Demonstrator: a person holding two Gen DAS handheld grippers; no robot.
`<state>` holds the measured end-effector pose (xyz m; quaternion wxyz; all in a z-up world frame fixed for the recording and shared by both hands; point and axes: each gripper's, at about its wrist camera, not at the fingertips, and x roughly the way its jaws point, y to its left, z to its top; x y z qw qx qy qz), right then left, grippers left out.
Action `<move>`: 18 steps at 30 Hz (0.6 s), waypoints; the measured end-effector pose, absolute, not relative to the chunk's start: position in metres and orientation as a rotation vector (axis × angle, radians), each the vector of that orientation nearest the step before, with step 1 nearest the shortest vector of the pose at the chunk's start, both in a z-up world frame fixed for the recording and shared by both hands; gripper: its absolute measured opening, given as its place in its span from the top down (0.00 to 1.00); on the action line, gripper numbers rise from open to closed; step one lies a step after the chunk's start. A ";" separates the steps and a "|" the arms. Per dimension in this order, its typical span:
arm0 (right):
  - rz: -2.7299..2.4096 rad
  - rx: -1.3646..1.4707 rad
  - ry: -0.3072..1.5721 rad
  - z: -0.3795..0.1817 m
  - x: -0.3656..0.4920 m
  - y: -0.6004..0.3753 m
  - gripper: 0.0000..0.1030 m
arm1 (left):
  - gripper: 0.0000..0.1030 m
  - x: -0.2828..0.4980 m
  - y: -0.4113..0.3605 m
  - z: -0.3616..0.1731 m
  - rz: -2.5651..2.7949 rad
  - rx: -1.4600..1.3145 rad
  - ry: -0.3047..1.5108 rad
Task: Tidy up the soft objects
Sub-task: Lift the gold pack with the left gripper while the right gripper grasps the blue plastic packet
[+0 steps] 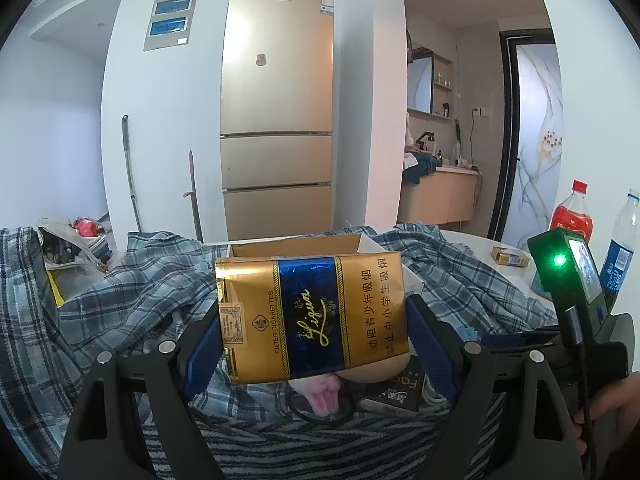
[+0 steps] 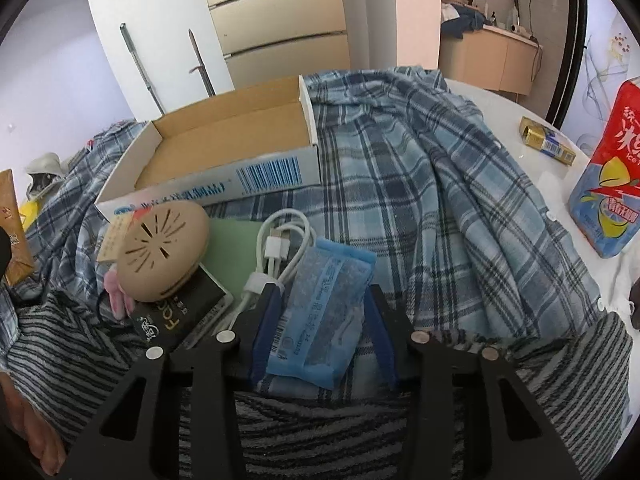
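Note:
My left gripper (image 1: 314, 320) is shut on a gold and blue soft cigarette pack (image 1: 312, 316), held up above the blue plaid shirt (image 1: 152, 292). An open cardboard box (image 1: 296, 246) lies just behind the pack; in the right wrist view the box (image 2: 224, 148) is empty. My right gripper (image 2: 320, 300) has its blue fingers (image 2: 268, 312) on both sides of a blue packet (image 2: 320, 312) lying on the shirt (image 2: 440, 184); it looks closed on the packet. A tan oval case (image 2: 166, 252), a white cable (image 2: 280, 248) and a dark box (image 2: 180, 316) lie left of it.
A grey striped cloth (image 2: 312, 432) lies in front. A red drink carton (image 2: 612, 176) and a second gold pack (image 2: 546, 140) stand on the white table (image 2: 504, 104) at right. Two bottles (image 1: 572, 212) stand at right in the left view. A fridge (image 1: 276, 112) is behind.

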<state>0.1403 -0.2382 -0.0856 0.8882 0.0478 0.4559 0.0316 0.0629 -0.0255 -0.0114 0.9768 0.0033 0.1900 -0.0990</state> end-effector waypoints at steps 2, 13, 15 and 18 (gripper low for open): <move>0.054 0.080 0.960 -0.088 0.142 -0.236 0.59 | 0.16 0.063 -0.026 -0.012 -0.199 0.008 0.383; 0.033 0.031 0.951 -0.089 0.141 -0.232 0.71 | 0.16 0.059 -0.027 -0.013 -0.184 0.018 0.362; 0.038 0.035 0.923 -0.085 0.137 -0.232 0.76 | 0.16 0.057 -0.027 -0.012 -0.181 0.019 0.353; 0.072 0.053 0.843 -0.074 0.127 -0.234 0.79 | 0.16 0.053 -0.027 -0.011 -0.176 0.021 0.339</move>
